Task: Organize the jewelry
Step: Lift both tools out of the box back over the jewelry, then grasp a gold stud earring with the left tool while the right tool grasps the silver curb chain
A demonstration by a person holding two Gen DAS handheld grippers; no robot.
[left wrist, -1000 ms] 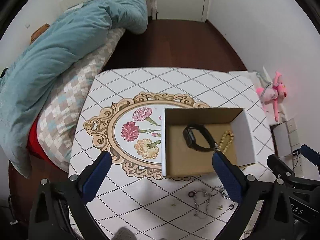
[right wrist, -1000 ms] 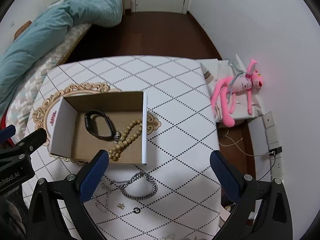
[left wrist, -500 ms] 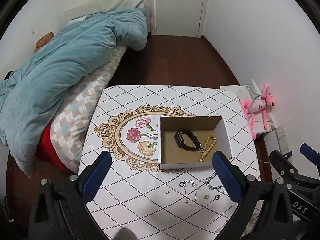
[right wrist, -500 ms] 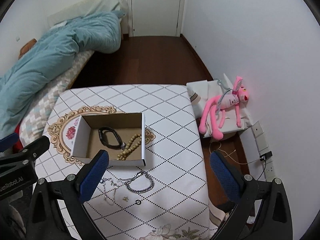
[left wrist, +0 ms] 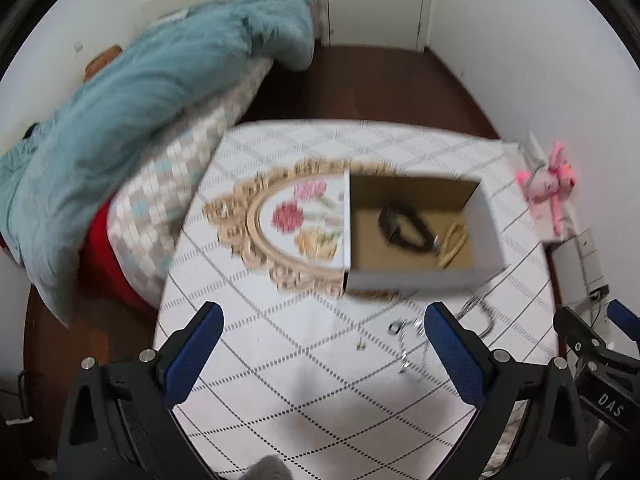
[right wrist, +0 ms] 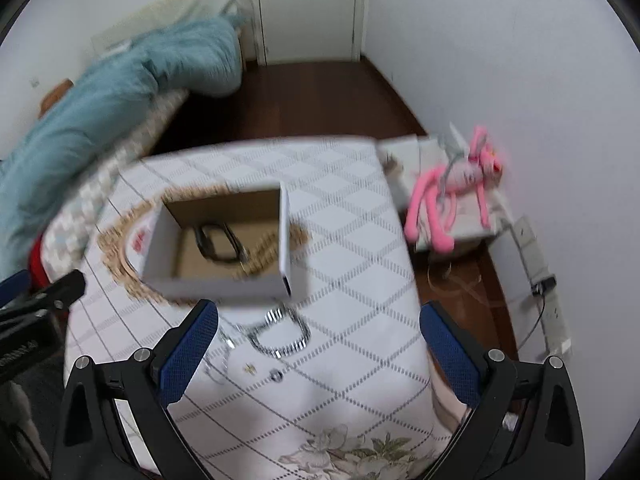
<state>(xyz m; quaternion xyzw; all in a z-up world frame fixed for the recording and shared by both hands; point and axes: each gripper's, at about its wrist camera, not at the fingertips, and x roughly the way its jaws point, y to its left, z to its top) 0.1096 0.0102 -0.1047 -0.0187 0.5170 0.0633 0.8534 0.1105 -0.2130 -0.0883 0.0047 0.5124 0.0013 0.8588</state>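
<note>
I hold both tongs spread apart, gripping nothing: left tongs [left wrist: 324,354], right tongs [right wrist: 318,354]. The chain bracelet [right wrist: 280,334] lies on the table [right wrist: 352,248] between my right tongs, just near of the box [right wrist: 218,280] holding a black band [left wrist: 404,226] and beads [left wrist: 452,244].

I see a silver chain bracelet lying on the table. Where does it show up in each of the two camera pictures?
Left wrist view: the silver chain bracelet lies low right, partly hidden behind the left gripper's right finger.
Right wrist view: the bracelet lies just below centre, in full view between the fingers.
Shared landmark: the cardboard box; the bracelet sits just in front of its near wall.
</note>
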